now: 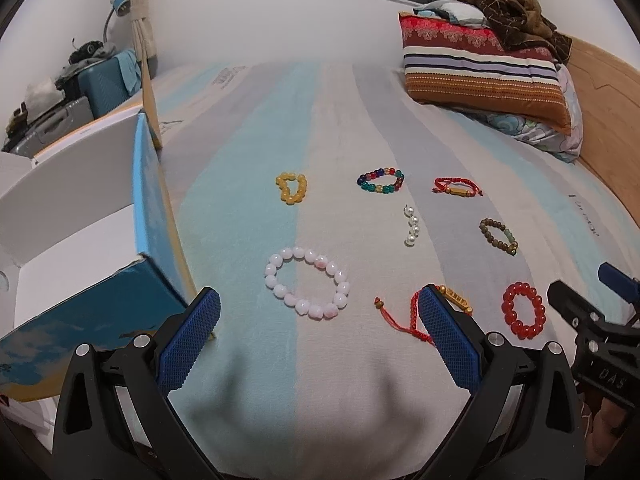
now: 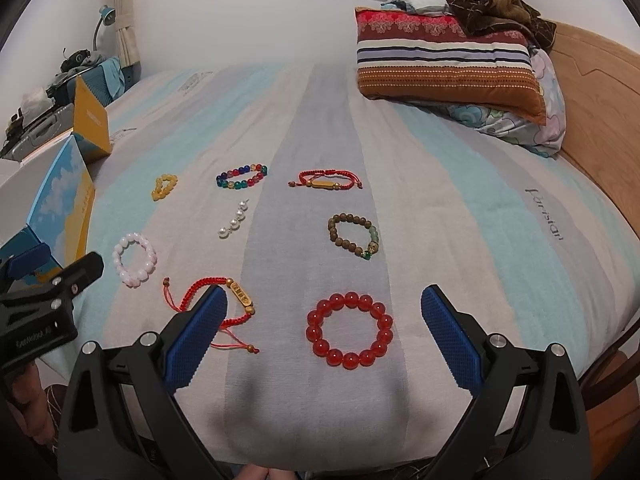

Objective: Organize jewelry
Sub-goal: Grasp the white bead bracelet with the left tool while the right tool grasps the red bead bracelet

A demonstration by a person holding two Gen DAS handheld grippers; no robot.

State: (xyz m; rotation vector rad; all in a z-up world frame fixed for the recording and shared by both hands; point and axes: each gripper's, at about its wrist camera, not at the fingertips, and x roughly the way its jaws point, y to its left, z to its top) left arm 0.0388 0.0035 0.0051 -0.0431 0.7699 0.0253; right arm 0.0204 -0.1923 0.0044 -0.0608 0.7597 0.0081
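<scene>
Several bracelets lie on the striped bedsheet. My left gripper (image 1: 320, 300) is open and empty, with the pink-white bead bracelet (image 1: 306, 287) between its fingers and a red cord bracelet with a gold charm (image 1: 404, 316) by its right finger. My right gripper (image 2: 324, 300) is open and empty, with the red bead bracelet (image 2: 349, 329) between its fingers. Farther off lie a yellow bead bracelet (image 1: 292, 187), a multicolour bead bracelet (image 1: 381, 180), a second red cord bracelet (image 1: 456, 187), a pearl strand (image 1: 411, 225) and a brown bead bracelet (image 1: 498, 236).
An open white box with blue sides (image 1: 80, 216) stands at the left edge of the bed. Striped pillows (image 1: 484, 76) and a brown blanket (image 1: 516, 12) sit at the far right by the wooden headboard (image 1: 608, 120). Suitcases and a lamp (image 1: 116, 8) stand beyond the bed at left.
</scene>
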